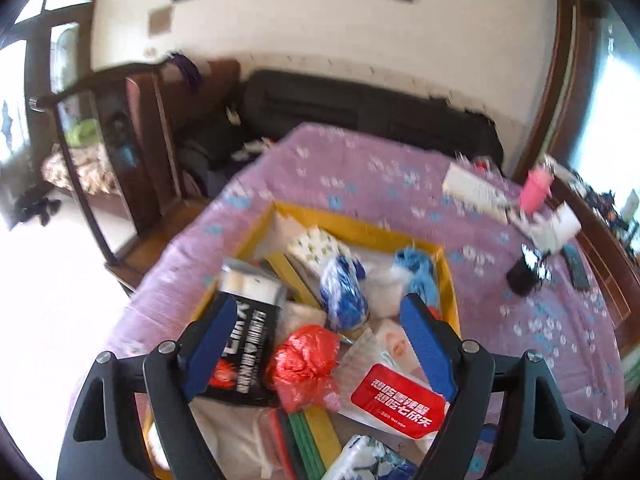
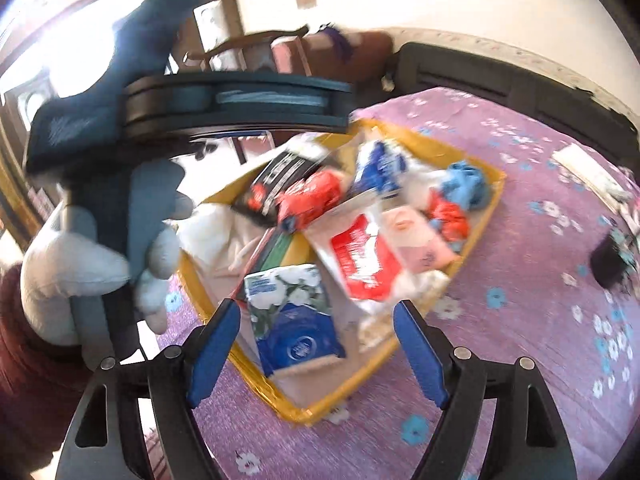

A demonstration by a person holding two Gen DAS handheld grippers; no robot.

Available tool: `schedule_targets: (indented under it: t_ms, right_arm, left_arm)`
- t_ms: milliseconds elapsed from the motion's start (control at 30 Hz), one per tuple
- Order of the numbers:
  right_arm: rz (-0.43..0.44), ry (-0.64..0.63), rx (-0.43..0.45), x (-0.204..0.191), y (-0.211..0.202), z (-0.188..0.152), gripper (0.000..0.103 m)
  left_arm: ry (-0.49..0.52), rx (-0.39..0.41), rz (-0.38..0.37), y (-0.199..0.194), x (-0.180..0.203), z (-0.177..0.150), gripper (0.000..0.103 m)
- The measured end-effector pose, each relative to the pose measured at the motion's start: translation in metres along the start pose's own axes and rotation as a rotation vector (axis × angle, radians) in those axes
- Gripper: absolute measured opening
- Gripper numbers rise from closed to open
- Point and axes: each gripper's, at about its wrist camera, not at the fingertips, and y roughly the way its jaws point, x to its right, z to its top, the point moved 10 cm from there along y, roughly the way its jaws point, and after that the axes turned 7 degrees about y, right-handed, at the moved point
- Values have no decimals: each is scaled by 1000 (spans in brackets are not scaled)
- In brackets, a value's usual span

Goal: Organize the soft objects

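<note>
left tongs [image 1: 320, 344] wide open, nothing between the blue pads, hovering over the yellow tray [image 1: 360, 226] on the bed [image 1: 360, 168]. right tongs [image 2: 318, 348] also wide open and empty, above the tray's near corner. tray holds the soft stuff: red bag [image 1: 306, 364], wipes pack [image 1: 400, 402], tissue pack [image 2: 292, 312], blue cloth [image 1: 416, 270]. frames blurred, smaller items possibly more bags.

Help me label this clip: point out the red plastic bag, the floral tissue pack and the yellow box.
red plastic bag [image 1: 306, 360], left wrist view, on its crumpled middle.
floral tissue pack [image 2: 294, 316], right wrist view, on its front face.
yellow box [image 2: 494, 184], right wrist view, on its far rim.
</note>
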Motion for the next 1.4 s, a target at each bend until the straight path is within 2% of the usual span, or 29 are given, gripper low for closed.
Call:
schedule_targets:
  t_ms: [33,67,100,133,167,267,333,367,400,467,533,633,767,1000,1400]
  right_arm:
    - [-6,27,21,5,-7,-1,84]
    - [-11,50,40,10,-11,2,84]
    - [-21,82,68,16,-18,3,84]
    - [-29,97,85,13,-24,3,84]
    - [-45,122,117,20,-32,4,84]
    - [-73,174,167,39,-42,7,87]
    - [-62,221,181,47,-47,4,87]
    - [-58,236,183,49,-49,2,87]
    - [-57,249,184,52,-50,0,87]
    - [-66,276,190,60,-56,-5,87]
    - [-82,289,195,67,-63,-10,87]
    - [-114,297,219,78,-76,-15,87]
    - [-145,303,240,88,-85,-20,88]
    - [-147,315,226,94,-82,-25,89]
    - [-199,232,186,77,-64,-28,90]
  left_arm:
    - [-6,21,29,-7,-2,2,84]
    - [-10,55,96,-19,-7,5,84]
    - [-10,107,204,-38,-13,7,87]
    - [-10,170,302,-61,-15,8,93]
    - [-14,217,351,-79,-14,8,103]
    - [-22,393,447,-135,3,0,103]
    - [7,394,486,-141,13,-3,103]
    - [36,375,470,-136,22,-3,103]
    - [66,321,415,-124,33,-7,103]
    - [62,223,355,-104,43,-17,103]
    - [30,135,331,-86,50,-30,103]
    - [19,65,327,-73,57,-44,103]
    - [15,21,316,-65,62,-50,103]
    - [0,-8,324,-65,67,-61,103]
    - [-38,-40,311,-56,50,-74,103]
